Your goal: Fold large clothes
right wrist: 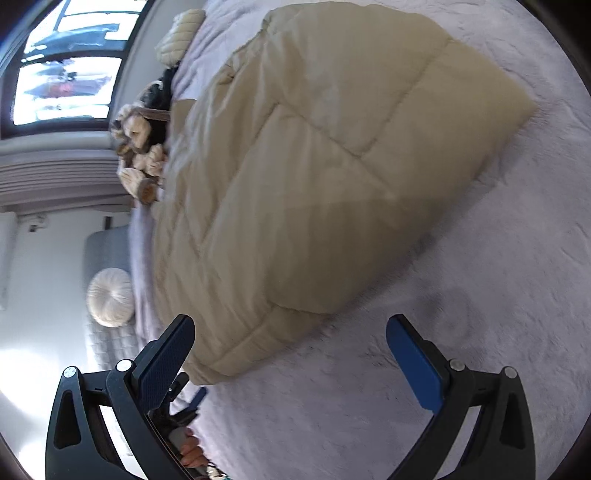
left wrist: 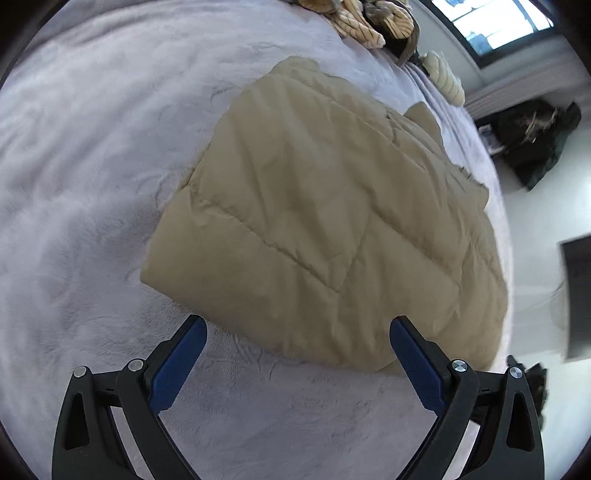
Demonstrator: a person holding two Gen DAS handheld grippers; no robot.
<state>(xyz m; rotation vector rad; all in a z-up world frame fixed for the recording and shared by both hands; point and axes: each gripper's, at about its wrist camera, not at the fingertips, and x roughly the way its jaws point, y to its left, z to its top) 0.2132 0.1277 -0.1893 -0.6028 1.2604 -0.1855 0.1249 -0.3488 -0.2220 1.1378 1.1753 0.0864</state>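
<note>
Jacket (left wrist: 317, 221) first: the tan quilted jacket lies on the pale lilac bed (left wrist: 92, 166), already doubled into a thick, roughly rectangular bundle with no sleeve sticking out that I can see. I judge the folding nearly finished; what may be left is one more fold or a squaring of the edges, since the far end near the collar looks uneven and the right edge a little ragged.

My left gripper (left wrist: 299, 328) hovers just over the bundle's near edge, tilted steeply down, its fingers (left wrist: 181, 365) spread wide with nothing between them; the right finger's tip overlaps the fabric in view, but I cannot tell whether it touches. My right gripper (right wrist: 290, 332) is also angled down at the near corner of the jacket, its fingers (right wrist: 413, 365) fully spread and empty, the left one just beside the folded edge. Below it a bit of my hand (right wrist: 192, 452) shows on the other gripper's handle.

Striped cushions (left wrist: 362, 26) sit at the far end of the bed, well apart from the jacket.
</note>
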